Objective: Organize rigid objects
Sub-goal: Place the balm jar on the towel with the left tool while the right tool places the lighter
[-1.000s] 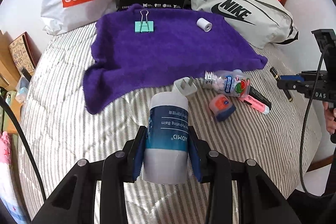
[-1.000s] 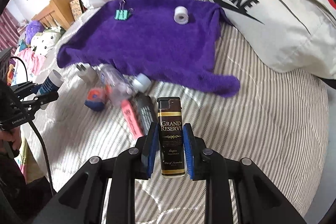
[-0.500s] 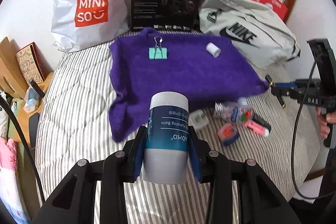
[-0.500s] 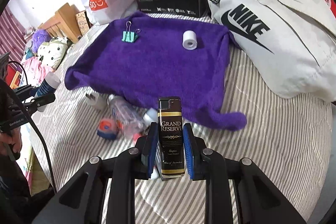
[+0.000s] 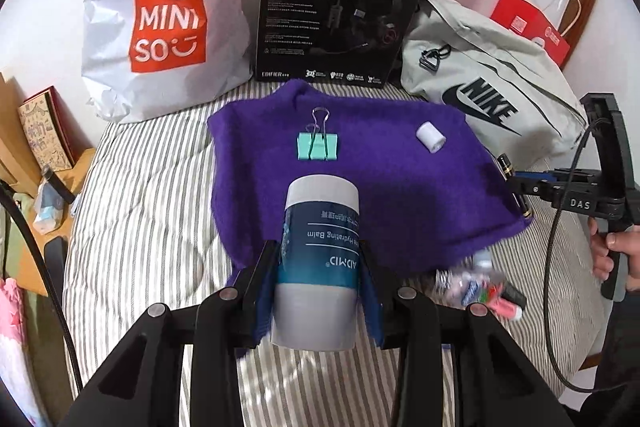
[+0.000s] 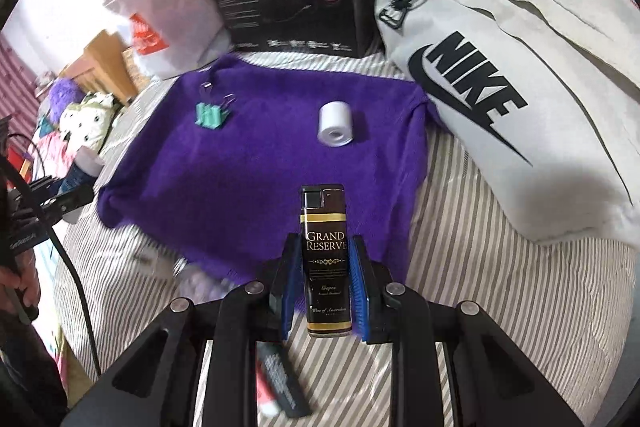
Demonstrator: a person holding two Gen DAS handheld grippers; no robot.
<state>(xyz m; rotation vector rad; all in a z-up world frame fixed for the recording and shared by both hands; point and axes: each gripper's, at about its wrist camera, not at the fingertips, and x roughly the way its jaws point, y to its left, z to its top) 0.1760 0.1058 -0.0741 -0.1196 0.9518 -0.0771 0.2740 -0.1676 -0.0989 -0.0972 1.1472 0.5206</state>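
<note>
Both tongs carried toward purple cloth (image 5: 400, 195); we clamp balm jar (image 5: 318, 267) mid-body, rigid, slick; lighter (image 6: 327, 267) light, pinched at flat sides.

Both angled downward, the left hand-held gripper (image 5: 318, 291) and right hand-held gripper (image 6: 325, 287) are each clamped on a load.

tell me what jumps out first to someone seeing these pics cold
Each gripper holds something upright in its jaws: the left gripper a hydrating balm tube, the right gripper a Grand Reserve lighter. Behind them a purple towel is spread on the striped bed, carrying a teal binder clip and a white tape roll.
</note>
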